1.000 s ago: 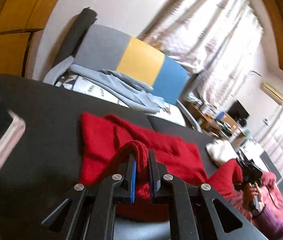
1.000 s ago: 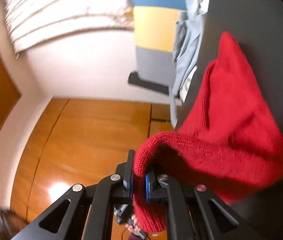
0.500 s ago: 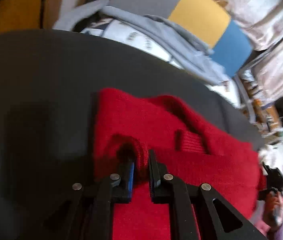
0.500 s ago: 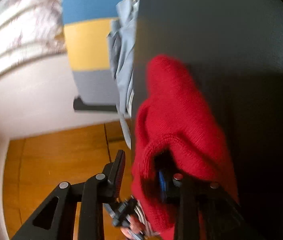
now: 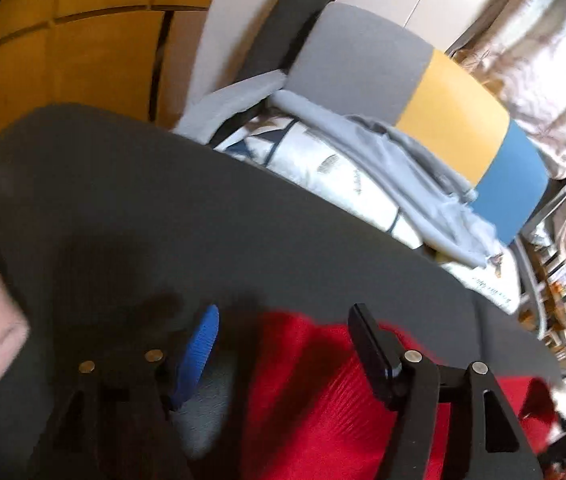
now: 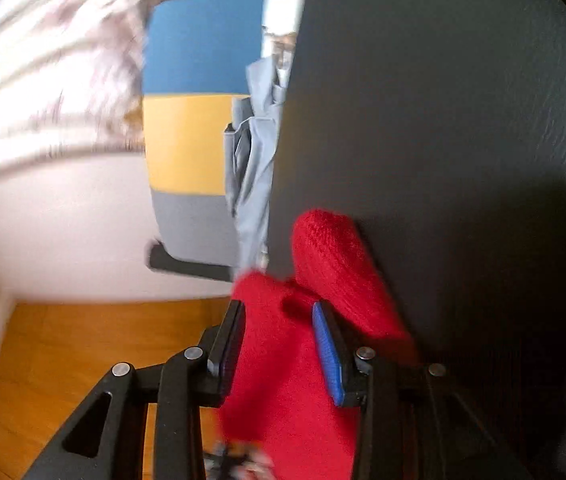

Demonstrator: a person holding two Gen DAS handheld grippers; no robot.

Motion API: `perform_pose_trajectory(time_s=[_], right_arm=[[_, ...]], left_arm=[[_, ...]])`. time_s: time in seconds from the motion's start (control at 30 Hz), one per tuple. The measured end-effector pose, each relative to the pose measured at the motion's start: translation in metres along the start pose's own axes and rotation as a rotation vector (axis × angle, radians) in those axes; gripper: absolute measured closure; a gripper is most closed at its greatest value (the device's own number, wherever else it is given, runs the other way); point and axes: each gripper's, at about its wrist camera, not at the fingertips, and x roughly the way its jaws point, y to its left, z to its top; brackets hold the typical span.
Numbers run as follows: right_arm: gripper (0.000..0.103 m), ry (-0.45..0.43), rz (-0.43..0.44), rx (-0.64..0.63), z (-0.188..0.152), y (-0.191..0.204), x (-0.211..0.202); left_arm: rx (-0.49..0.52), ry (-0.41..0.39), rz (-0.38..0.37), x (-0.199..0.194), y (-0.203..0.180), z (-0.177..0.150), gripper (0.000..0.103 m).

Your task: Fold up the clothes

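A dark tabletop is filling both views, with a wooden wall behind. Nearest, the left claw is hanging with its jaws spread wide, gripping nothing, above the red knit sweater lying on the tabletop. The right claw is also standing parted, with the sweater bunched between its fingers but not clamped. Beyond the tabletop's far edge, a light blue garment is draping over a chair with a grey, yellow and blue back. Curtains are hanging farther back.
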Motion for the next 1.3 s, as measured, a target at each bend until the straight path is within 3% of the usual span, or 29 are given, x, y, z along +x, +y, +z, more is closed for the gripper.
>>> perform_pose_trajectory(time_s=[0.13,0.23,0.3,0.37,0.47,0.5,0.6,0.7,0.77,1.03,1.1,1.2,1.3], right_arm=[[0.067,-0.013,-0.263,-0.407,-0.031,0.041,-0.023],[0.067,0.015,-0.529,-0.766,-0.078,0.063,-0.027],[0.067,0.054,-0.598,-0.907,-0.098,0.069,-0.027],[0.067,0.099,-0.599,-0.975,-0.118,0.061,-0.027],[0.078,0.091,-0.603,-0.948,-0.126,0.056,-0.018],[0.082,0.089,-0.583,-0.908,-0.124,0.048,-0.025],[0.088,0.079,-0.555,-0.806,-0.117,0.049,-0.031],[0.094,0.074,-0.574,-0.787,-0.123,0.044,-0.06],[0.094,0.072,-0.573,-0.773,-0.135,0.035,-0.078],[0.093,0.079,-0.57,-0.707,-0.18,0.003,-0.147],[0.079,0.078,-0.57,-0.772,-0.189,0.016,-0.135],[0.079,0.076,-0.569,-0.877,-0.202,0.036,-0.116],[0.077,0.074,-0.567,-0.981,-0.215,0.056,-0.096]], left_arm=[[0.13,0.049,0.068,-0.004,0.008,-0.041,0.033],[0.17,0.035,0.077,-0.016,0.014,-0.067,0.027],[0.194,0.023,0.082,-0.025,0.018,-0.083,0.022],[0.217,0.011,0.087,-0.033,0.022,-0.1,0.016],[0.207,0.064,0.049,-0.034,0.028,-0.12,0.017],[0.22,0.066,0.048,-0.035,0.028,-0.126,0.021],[0.27,0.067,0.051,-0.043,0.024,-0.137,0.044],[0.312,0.086,0.08,-0.057,0.024,-0.146,0.048],[0.359,0.095,0.131,-0.067,0.03,-0.162,0.048],[0.44,0.044,0.162,-0.134,0.062,-0.232,0.048],[0.426,0.035,0.167,-0.146,0.068,-0.236,0.048],[0.386,-0.023,0.186,-0.16,0.07,-0.231,0.048],[0.339,-0.068,0.156,-0.157,0.053,-0.211,0.048]])
